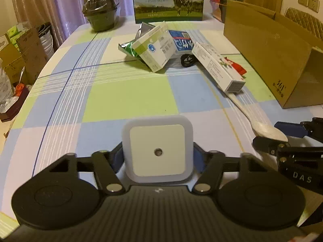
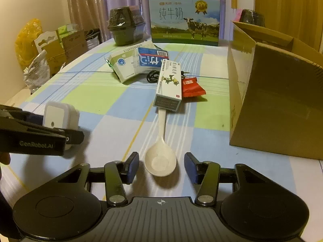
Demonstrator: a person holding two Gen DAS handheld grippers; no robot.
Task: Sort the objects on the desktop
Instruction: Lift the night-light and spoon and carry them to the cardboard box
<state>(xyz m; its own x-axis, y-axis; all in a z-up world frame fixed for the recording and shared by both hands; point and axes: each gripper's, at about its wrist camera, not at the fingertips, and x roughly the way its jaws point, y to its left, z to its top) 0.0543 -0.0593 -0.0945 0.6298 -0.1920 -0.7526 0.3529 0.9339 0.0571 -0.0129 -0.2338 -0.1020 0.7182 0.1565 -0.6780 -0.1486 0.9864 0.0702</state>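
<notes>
On worktop: left gripper (image 1: 158, 157) jaws clamp night light (image 1: 157, 149) | right gripper (image 2: 161, 168) jaws spread around spoon (image 2: 160, 161) bowl | long box (image 2: 169, 86) lies over spoon handle | cardboard box (image 2: 272, 100) at right

left wrist: low, faces far table end | right wrist: same, beside it | shared: milk carton (image 1: 169, 0)

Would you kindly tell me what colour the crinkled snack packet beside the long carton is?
Red, shown best in the right wrist view.

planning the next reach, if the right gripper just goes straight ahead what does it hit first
Probably the white spoon: its bowl lies between the open fingers of the right gripper, handle pointing away. Beyond it sits the long white carton, resting over the handle's far end.
</notes>
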